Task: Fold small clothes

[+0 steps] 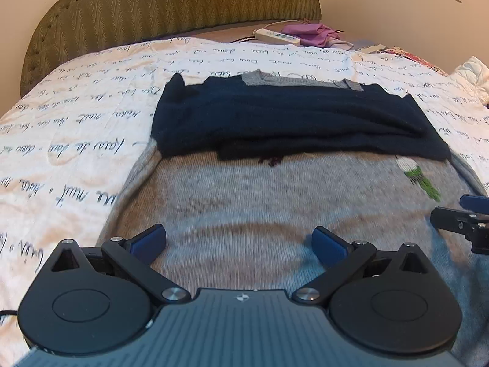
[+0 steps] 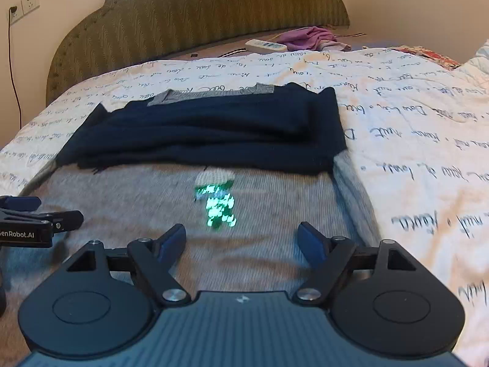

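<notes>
A grey knitted sweater (image 1: 244, 195) lies flat on the bed, its navy sleeves (image 1: 290, 119) folded across its upper part; it also shows in the right wrist view (image 2: 137, 202) with navy sleeves (image 2: 207, 131) and a green sequin motif (image 2: 220, 205). My left gripper (image 1: 240, 243) is open and empty just above the sweater's lower left part. My right gripper (image 2: 241, 240) is open and empty above its lower right part. The right gripper shows at the right edge of the left view (image 1: 458, 214); the left gripper shows at the left edge of the right view (image 2: 39, 214).
A white quilt with script print (image 1: 76, 122) covers the bed. A padded olive headboard (image 1: 171, 3) stands behind. A white power strip (image 1: 276, 36) and purple cloth (image 1: 308, 32) lie at the bed's head. More crumpled fabric (image 1: 470, 73) lies far right.
</notes>
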Available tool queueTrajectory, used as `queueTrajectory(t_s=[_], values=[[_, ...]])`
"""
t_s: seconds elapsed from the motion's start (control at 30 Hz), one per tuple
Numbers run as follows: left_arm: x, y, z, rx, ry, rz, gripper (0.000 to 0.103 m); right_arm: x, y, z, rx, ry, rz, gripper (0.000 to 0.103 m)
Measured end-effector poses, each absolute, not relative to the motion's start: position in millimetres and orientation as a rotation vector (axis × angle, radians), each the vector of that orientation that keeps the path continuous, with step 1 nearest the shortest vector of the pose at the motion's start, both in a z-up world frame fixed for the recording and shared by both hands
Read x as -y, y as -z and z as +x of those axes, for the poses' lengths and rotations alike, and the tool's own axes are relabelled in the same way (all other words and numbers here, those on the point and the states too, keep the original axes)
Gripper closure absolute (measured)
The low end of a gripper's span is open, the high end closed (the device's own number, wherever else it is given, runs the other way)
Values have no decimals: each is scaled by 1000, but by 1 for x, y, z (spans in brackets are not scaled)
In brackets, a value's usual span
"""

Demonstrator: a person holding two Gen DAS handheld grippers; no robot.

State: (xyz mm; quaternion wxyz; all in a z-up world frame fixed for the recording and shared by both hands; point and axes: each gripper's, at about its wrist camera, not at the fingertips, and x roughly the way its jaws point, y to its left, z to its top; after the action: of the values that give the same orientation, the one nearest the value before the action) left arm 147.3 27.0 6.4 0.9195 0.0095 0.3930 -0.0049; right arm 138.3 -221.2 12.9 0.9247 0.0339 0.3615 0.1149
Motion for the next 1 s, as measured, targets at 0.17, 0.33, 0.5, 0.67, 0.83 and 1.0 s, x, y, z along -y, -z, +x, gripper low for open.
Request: queueTrajectory(t_s=[0.17,0.33,0.5,0.67,0.83,1.0], values=[[-29,-10,118,-822,1,1,0,218,-15,103,-737,-212,61,20],[-27,-8,85,-830,2,43,0,219,-10,76,-753,-202,59,20],[-25,-9,52,-828,18,84,0,213,-10,50,-761,-197,3,15],[-28,-13,24,-830,26,92,0,209,-12,19,-764,-222,-26,15],[-33,-15,-4,-831,18,98,0,208,-13,-13,-768,-232,-92,14],[-38,-16,-29,-839,13,75,0,217,-16,-42,-774,-251,-71,14]])
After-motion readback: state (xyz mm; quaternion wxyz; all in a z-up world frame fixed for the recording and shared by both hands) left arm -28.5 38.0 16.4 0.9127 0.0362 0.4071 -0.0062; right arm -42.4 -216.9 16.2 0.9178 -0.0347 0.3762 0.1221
